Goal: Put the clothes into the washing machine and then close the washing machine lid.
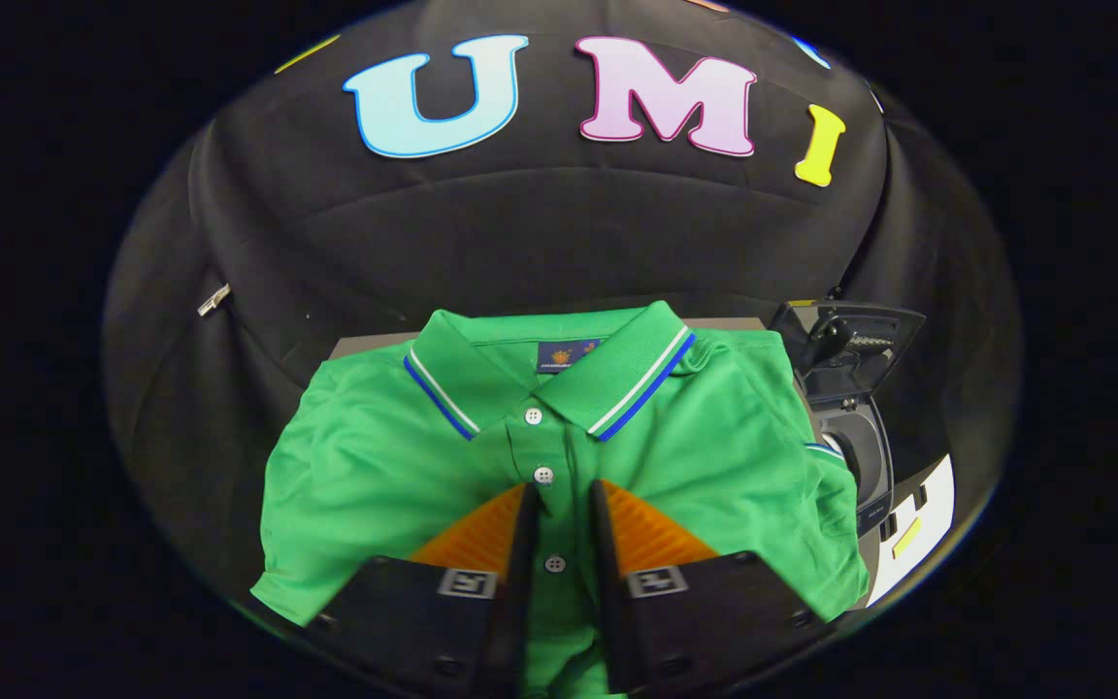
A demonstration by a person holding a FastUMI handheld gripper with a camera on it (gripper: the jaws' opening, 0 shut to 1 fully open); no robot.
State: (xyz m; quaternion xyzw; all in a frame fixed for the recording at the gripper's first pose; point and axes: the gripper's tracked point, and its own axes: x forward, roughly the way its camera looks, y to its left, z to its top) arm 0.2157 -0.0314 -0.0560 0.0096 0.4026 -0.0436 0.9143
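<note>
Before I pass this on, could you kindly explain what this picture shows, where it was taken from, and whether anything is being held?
There is no robot arm here. A person carries a hand-held two-finger tool, and the camera rides on it, looking forward along the fingers, which rise from the bottom of the view. The lens is a fisheye, so straight lines bend.

Under and ahead of the fingers lies a green polo shirt, folded, collar away from the camera. It rests on a flat surface, of which a thin strip shows behind the collar. The fingers stand a little apart over the button strip, which shows in the gap between them. I cannot tell if they are pinching the cloth yet.

Beside the shirt stands a small dark washer with its lid raised. Black cloth walls the booth.
</note>
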